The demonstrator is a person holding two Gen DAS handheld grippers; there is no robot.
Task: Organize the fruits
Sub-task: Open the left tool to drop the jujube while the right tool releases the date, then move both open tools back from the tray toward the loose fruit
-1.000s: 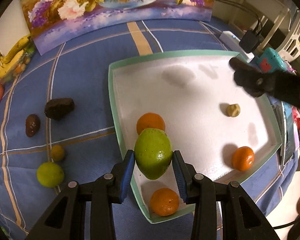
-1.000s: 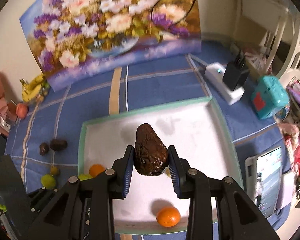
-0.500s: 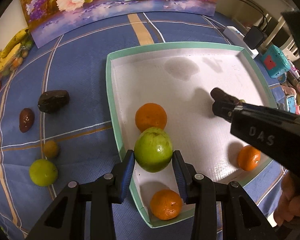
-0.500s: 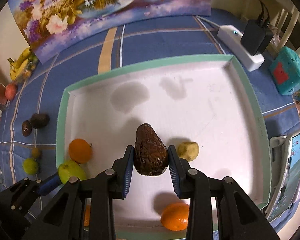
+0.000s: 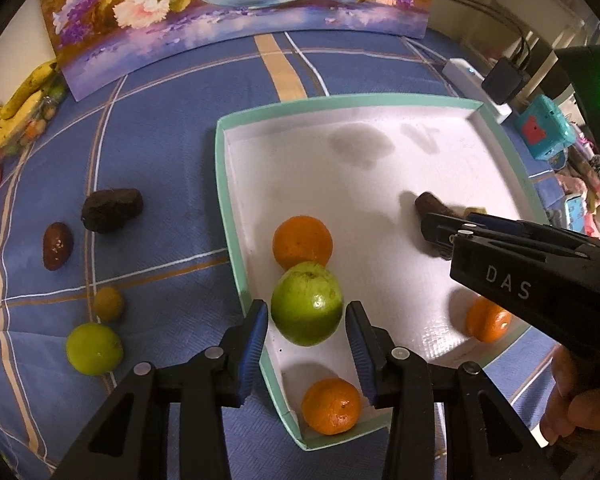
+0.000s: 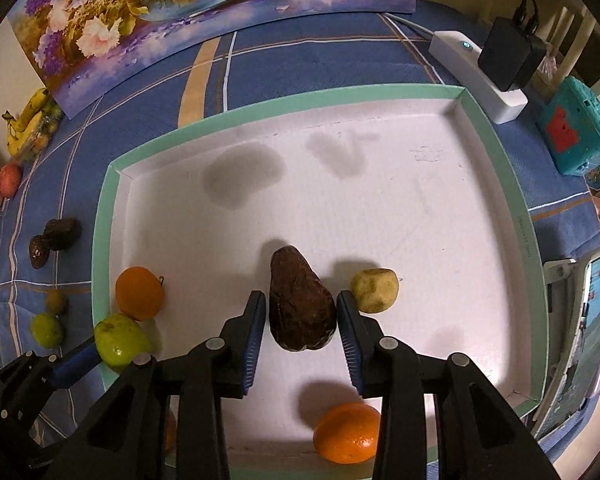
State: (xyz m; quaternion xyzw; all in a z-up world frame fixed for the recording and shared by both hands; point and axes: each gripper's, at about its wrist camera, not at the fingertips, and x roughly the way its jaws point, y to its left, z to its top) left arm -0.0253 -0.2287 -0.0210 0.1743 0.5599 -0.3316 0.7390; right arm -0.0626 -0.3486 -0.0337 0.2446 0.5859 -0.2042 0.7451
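Between the pads of my left gripper (image 5: 306,344) sits the green apple (image 5: 307,303), low in the white tray (image 5: 500,148), at about 7 o'clock of its floor. The jaws are opening, and I see a thin gap on each side of the apple, so the pads do not press it any more. It leans on an orange (image 5: 302,241) just behind it, at 12 o'clock from the apple, which I think helps to stop it from rolling. Another orange (image 5: 331,406) lies at 6 o'clock, in the near corner.

My right gripper (image 6: 301,334) does the same with the dark avocado (image 6: 301,304): the jaws are opening, and the avocado rests on the tray floor between the pads, which no longer clamp it. A small yellowish fruit (image 6: 375,290) lies just beside it at 2 o'clock.

To do this release well, I would open both jaws fully before lifting, and then go straight up, so that no pad drags a fruit sideways. I judge the apple is the risk, being round.

Farther out, at 9 o'clock on the blue cloth (image 5: 172,128), a green fruit (image 5: 94,348), a small yellow one (image 5: 108,303) and two dark fruits (image 5: 112,210) wait outside the tray. Bananas (image 5: 18,104) lie at 10 o'clock.
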